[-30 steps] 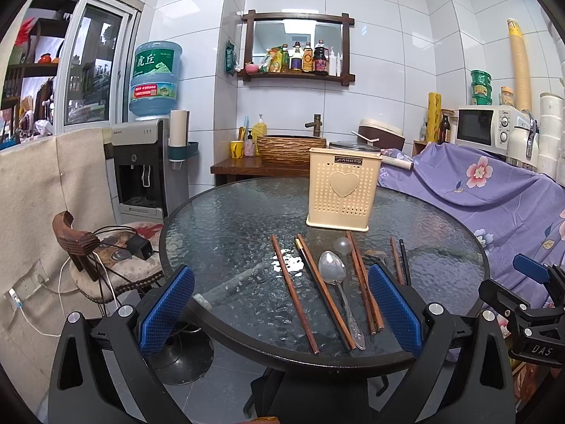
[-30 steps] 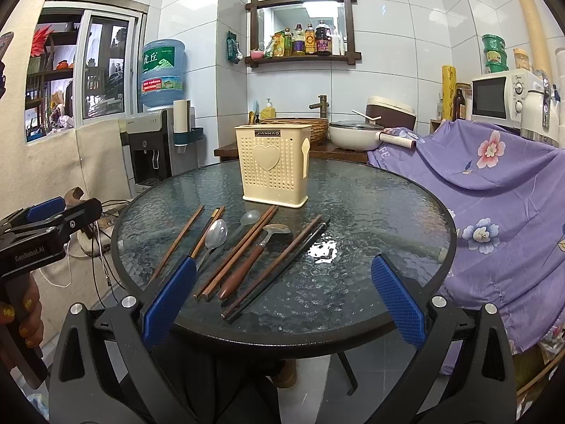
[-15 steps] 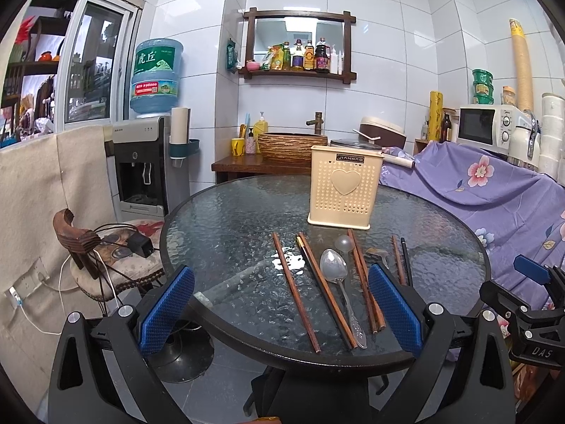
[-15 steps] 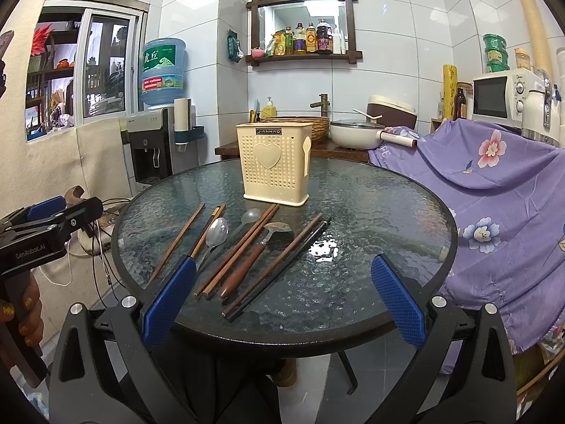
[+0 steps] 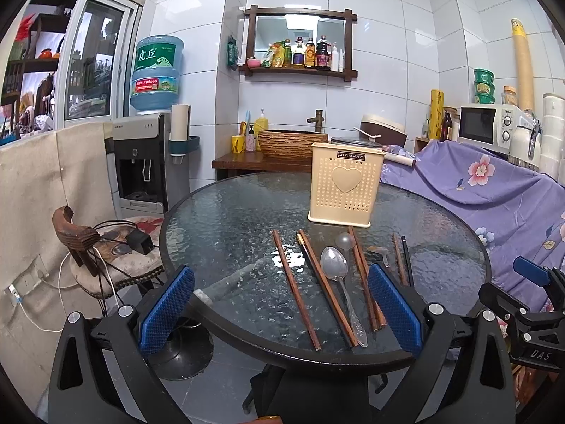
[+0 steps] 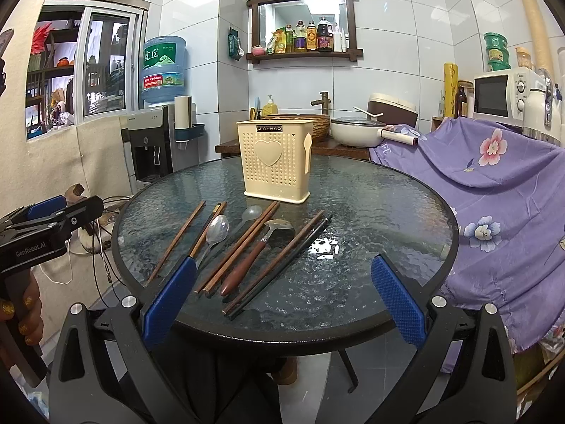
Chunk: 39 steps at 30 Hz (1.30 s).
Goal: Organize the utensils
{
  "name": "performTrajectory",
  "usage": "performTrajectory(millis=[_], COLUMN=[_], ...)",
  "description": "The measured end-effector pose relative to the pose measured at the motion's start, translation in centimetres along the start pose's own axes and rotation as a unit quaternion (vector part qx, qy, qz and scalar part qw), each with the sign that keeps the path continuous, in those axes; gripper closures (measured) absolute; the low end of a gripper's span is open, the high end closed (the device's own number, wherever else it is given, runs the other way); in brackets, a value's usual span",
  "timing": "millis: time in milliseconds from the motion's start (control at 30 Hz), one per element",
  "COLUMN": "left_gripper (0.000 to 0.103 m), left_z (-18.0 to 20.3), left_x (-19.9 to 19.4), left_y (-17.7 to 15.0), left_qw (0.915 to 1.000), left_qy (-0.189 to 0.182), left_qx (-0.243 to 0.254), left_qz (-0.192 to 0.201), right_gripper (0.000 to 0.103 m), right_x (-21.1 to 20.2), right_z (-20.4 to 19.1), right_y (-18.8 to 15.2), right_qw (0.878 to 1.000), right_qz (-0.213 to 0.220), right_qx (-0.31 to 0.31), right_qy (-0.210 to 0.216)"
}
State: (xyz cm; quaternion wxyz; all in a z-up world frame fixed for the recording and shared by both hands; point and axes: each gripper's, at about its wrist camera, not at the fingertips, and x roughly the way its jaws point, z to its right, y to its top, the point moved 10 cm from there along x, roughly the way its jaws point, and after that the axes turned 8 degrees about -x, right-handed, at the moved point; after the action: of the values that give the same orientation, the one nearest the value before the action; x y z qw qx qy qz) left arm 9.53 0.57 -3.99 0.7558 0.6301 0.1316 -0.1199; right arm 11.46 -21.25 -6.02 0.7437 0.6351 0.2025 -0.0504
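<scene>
A cream perforated utensil holder [image 5: 345, 190] [image 6: 274, 162] stands upright on the round glass table [image 5: 229, 226] [image 6: 381, 212]. In front of it lie several wooden chopsticks [image 5: 295, 282] [image 6: 176, 242], a steel spoon [image 5: 335, 270] [image 6: 217, 229], a clear spoon [image 6: 251, 213], a wooden-handled spoon [image 6: 256, 256] and a black chopstick [image 6: 282, 265]. My left gripper [image 5: 279, 304] is open and empty, held before the table's near edge. My right gripper [image 6: 282, 296] is open and empty, at the near edge to the right of the left one.
A chair with cables [image 5: 106, 247] stands left of the table. A purple flowered cloth [image 6: 494, 183] covers furniture on the right. A water dispenser [image 5: 144, 162] and a counter with a basin [image 5: 293, 139] and a pan [image 6: 356, 130] stand behind.
Both grippers have barely moved; the views shift very slightly. Nothing on the table has moved.
</scene>
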Motion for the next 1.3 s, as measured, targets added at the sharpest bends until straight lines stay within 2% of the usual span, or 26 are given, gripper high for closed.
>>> performTrajectory(millis=[600,733,867,900,1000,1067,1133,1200,1300], left_gripper=[0.006,0.006,0.006,0.007,0.018,0.024,0.034,0.039,0.044], left_z=[0.1,-0.2,-1.2,-1.3,-1.5,-1.5,-1.6,-1.8,-2.0], left_x=[0.9,3.2,6.8,7.5,10.1,12.1,14.3,15.8,17.8], left_y=[0.0,0.0,0.8,1.0,1.9,2.0,1.4,0.8,-0.3], left_qw=[0.9998,0.9987,0.9965,0.9962,0.9943,0.9915,0.9858,0.9806,0.9728], left_qy=[0.002,0.010,0.015,0.011,-0.006,-0.007,-0.012,-0.019,-0.024], left_qx=[0.002,0.019,0.018,0.014,0.012,0.024,0.028,0.019,0.009], left_qz=[-0.017,-0.046,-0.080,-0.086,-0.105,-0.127,-0.165,-0.194,-0.230], right_gripper=[0.005,0.005,0.006,0.010,0.025,0.029,0.039,0.045,0.051], right_x=[0.9,2.5,5.9,6.6,9.1,10.8,12.8,14.6,16.6], right_z=[0.3,0.3,1.1,1.3,2.4,3.2,3.8,4.6,5.5], right_y=[0.2,0.7,0.6,0.6,0.6,0.4,0.0,-0.2,-0.6], right_qw=[1.000,1.000,0.998,0.997,0.996,0.994,0.990,0.985,0.979], right_qz=[-0.011,-0.021,-0.060,-0.066,-0.086,-0.107,-0.141,-0.167,-0.197], right_qx=[0.000,-0.009,-0.022,-0.021,-0.013,-0.012,0.003,0.030,0.039], right_qy=[-0.002,-0.005,-0.016,-0.016,-0.011,-0.011,0.008,0.026,0.022])
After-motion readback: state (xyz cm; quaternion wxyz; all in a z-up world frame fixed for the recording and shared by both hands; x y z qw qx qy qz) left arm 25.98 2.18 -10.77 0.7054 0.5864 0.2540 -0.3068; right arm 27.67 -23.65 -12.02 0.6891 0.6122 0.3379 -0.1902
